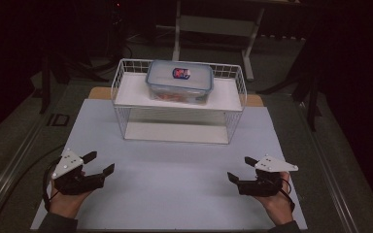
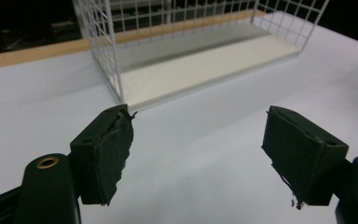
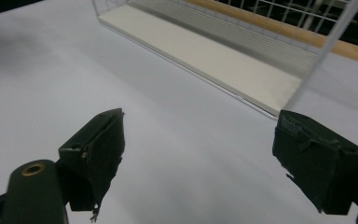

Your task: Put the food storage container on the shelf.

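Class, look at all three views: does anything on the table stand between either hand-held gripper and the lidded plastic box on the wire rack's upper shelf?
Nothing visible does. Bare white table separates the left hand-held gripper and right hand-held gripper from the white wire rack; the clear lidded plastic box sits atop it, reachable from above.

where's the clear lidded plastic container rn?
High view: the clear plastic container with a blue-rimmed lid sits on the top shelf of the white wire rack, centred at the table's far side, away from both grippers.

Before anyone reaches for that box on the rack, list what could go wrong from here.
1. The lidded plastic container sits on the top shelf of the white wire rack; its raised wire rim could catch the fingers or the box.
2. The rack looks light, so a push might slide or tip it.
3. The container is wide, likely needing both the left gripper and right gripper.
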A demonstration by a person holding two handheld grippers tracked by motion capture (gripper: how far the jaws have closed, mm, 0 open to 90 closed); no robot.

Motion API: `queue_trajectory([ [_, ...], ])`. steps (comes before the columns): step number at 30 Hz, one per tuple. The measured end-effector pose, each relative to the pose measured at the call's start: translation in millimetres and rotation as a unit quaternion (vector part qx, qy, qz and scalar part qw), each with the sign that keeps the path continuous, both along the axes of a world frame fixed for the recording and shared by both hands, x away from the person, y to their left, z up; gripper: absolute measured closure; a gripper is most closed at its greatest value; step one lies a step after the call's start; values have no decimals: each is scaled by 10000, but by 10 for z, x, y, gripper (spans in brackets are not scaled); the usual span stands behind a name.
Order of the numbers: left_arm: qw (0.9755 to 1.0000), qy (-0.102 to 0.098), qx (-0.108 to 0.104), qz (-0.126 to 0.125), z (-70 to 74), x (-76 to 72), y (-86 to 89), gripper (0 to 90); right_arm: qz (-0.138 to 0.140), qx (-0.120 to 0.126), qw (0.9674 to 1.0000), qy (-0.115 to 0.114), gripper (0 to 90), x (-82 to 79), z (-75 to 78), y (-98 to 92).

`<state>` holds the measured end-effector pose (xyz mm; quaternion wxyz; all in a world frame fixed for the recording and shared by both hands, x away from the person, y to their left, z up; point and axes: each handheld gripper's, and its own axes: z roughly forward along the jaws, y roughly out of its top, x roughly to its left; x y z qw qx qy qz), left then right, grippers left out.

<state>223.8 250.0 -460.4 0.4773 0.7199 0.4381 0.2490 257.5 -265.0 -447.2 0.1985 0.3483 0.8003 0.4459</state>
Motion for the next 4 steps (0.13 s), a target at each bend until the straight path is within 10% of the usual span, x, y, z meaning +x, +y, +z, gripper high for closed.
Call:
queue_trajectory([
  [4, 9999, 3, 131, 31, -39, 18, -12, 229, -85, 87, 9999, -90, 168, -2, -24, -43],
])
